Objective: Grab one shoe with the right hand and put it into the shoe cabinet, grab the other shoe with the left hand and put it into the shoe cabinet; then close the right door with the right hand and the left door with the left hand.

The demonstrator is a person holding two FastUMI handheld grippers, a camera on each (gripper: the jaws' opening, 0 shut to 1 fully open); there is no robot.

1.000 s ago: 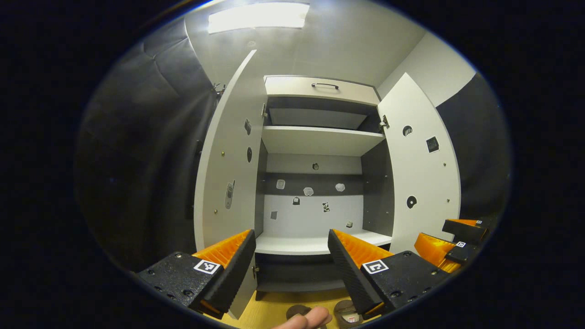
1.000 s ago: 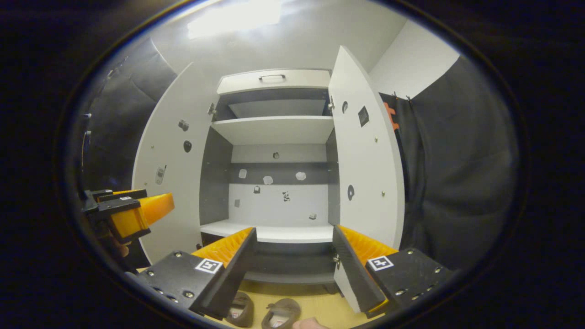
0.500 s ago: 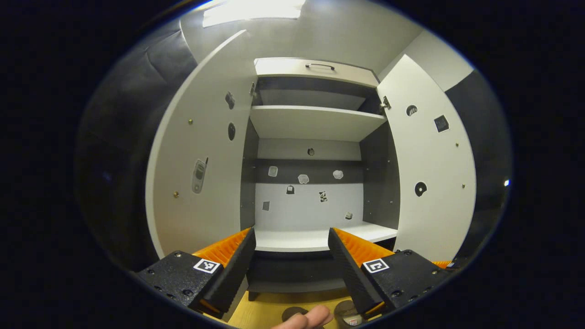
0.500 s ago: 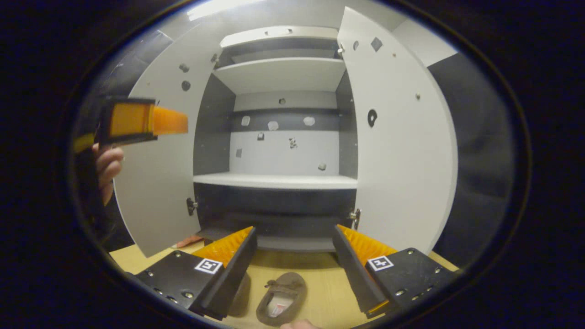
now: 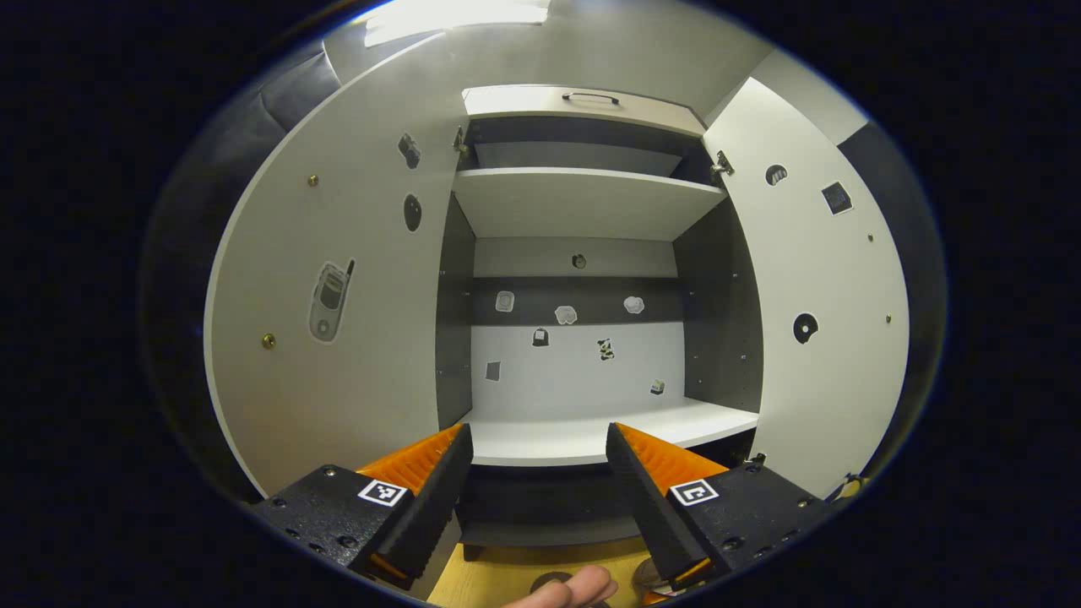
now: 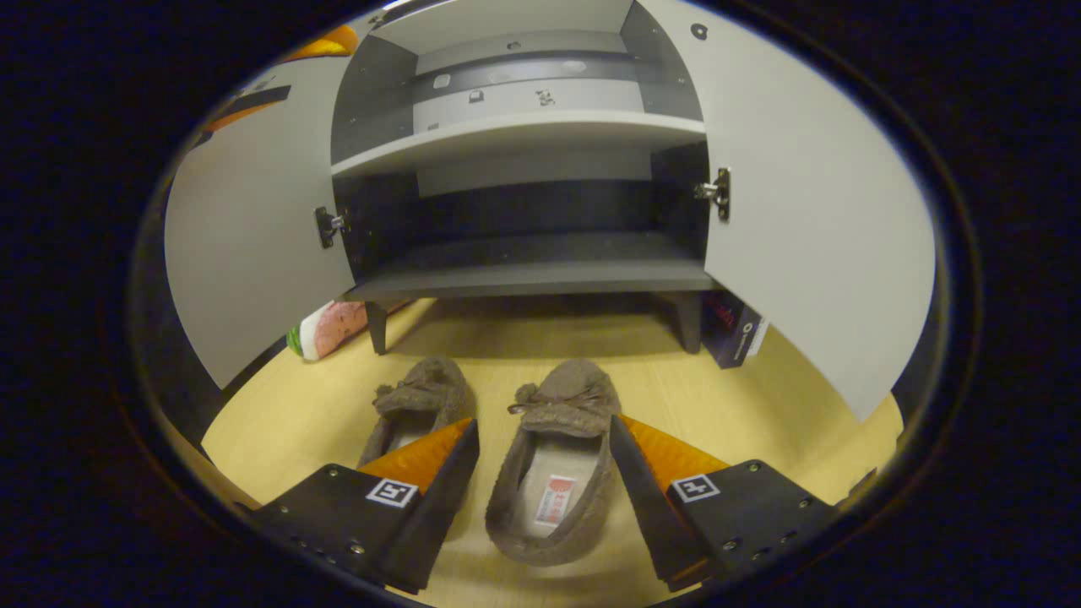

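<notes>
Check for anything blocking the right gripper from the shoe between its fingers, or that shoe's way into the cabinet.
Nothing visible does. The right gripper is open around the right-hand shoe, both cabinet doors stand open, and the bottom shelf beyond looks bare.

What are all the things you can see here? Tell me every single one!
shoes: two, brown and fuzzy, side by side on the floor in front of the cabinet
shoe cabinet: one, white shelves with dark grey sides, standing on short legs
cabinet doors: two, white, both swung open
stickers: several, small, on the doors and back wall
floor: one, light yellow wood
pink and green thing: one, on the floor beside the cabinet's left leg
dark box: one, on the floor behind the right door
right gripper: one, open, around the right-hand shoe
left gripper: one, open, facing the shelves
</notes>
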